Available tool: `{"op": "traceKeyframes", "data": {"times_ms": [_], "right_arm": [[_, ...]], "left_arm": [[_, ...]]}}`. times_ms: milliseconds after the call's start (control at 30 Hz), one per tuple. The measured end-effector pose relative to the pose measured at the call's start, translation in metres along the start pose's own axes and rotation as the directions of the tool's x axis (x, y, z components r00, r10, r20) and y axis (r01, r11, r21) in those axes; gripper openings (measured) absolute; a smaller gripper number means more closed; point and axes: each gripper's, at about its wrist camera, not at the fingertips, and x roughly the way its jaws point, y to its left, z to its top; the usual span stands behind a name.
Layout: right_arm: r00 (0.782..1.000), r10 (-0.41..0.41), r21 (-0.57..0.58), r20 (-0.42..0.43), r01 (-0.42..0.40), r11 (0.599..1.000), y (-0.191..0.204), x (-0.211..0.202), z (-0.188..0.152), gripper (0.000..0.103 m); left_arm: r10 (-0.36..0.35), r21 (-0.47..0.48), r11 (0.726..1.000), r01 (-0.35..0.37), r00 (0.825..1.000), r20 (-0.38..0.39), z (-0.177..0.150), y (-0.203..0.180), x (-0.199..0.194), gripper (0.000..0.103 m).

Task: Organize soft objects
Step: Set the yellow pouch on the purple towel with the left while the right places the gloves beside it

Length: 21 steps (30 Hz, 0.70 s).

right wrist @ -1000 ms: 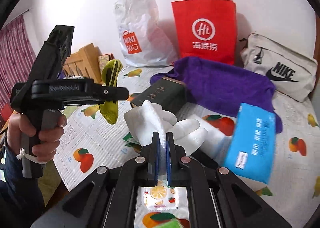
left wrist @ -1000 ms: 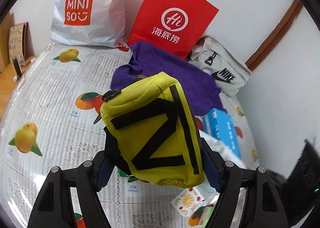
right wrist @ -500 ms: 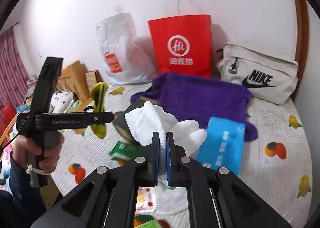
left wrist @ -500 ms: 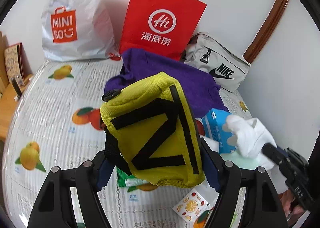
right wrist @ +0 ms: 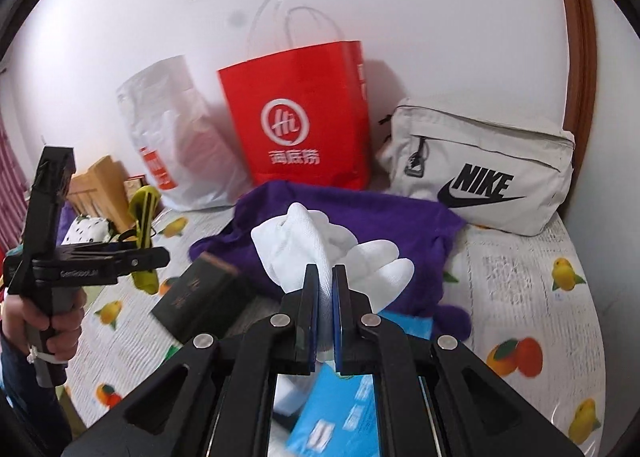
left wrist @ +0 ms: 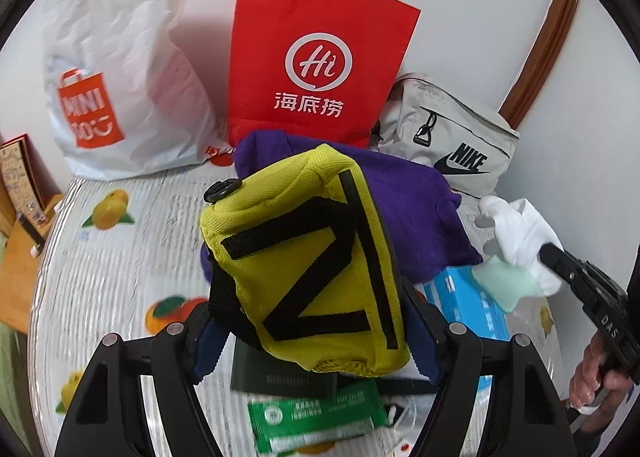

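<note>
We have both hands loaded. The left gripper (left wrist: 316,341) stands wide, clamped across the body of the yellow pouch (left wrist: 308,269), which is lifted clear of the surface (left wrist: 120,257). The right gripper (right wrist: 325,311) is pinched almost fully closed on a fold of the white glove (right wrist: 320,245), whose fingers hang out past the right fingertip.

We judge the step in hand to be carrying both soft things toward the bags ahead of the grippers. To do it well, we should keep each grip as it is, lift high enough to clear the purple towel (right wrist: 400,225) just beyond the fingertips, and pick one bag mouth per item before letting go. The glove is held by a thin fold and could slip, so we avoid jerks. The pouch is bulky; we should tip it end-first into an opening.

Readable writing: the red paper bag (left wrist: 320,73) shows a circled "Hi" above 海底捞; the white plastic bag (left wrist: 120,89), to its left, reads "MINISO"; the grey waist bag (right wrist: 480,177), ahead and right, carries "NIKE" with the swoosh. The dark box (right wrist: 192,297), left of the right gripper, bears characters too blurred to read, and the green packet (left wrist: 316,417) below the pouch likewise.
</note>
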Motion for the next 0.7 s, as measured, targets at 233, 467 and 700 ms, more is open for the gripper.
{"op": "traceKeyframes", "data": {"times_ms": [233,467,700], "right_arm": [[1.0,-0.03,0.037,0.001,0.03,0.999,-0.03,0.035,0.025,0.006],[0.997,-0.068,0.073,-0.024,0.069,0.995,-0.057,0.074,0.045,0.006],[0.995,-0.054,0.089,-0.079,0.061,0.994,-0.068,0.121,0.05,0.006]], "left_arm": [[-0.004,0.018,1.0,0.005,0.999,-0.036,0.032,-0.003,0.034,0.075],[0.005,0.032,0.999,-0.003,0.996,-0.09,0.062,-0.005,0.077,0.075],[0.022,0.045,0.999,-0.016,0.989,-0.146,0.078,-0.005,0.12,0.075]]}}
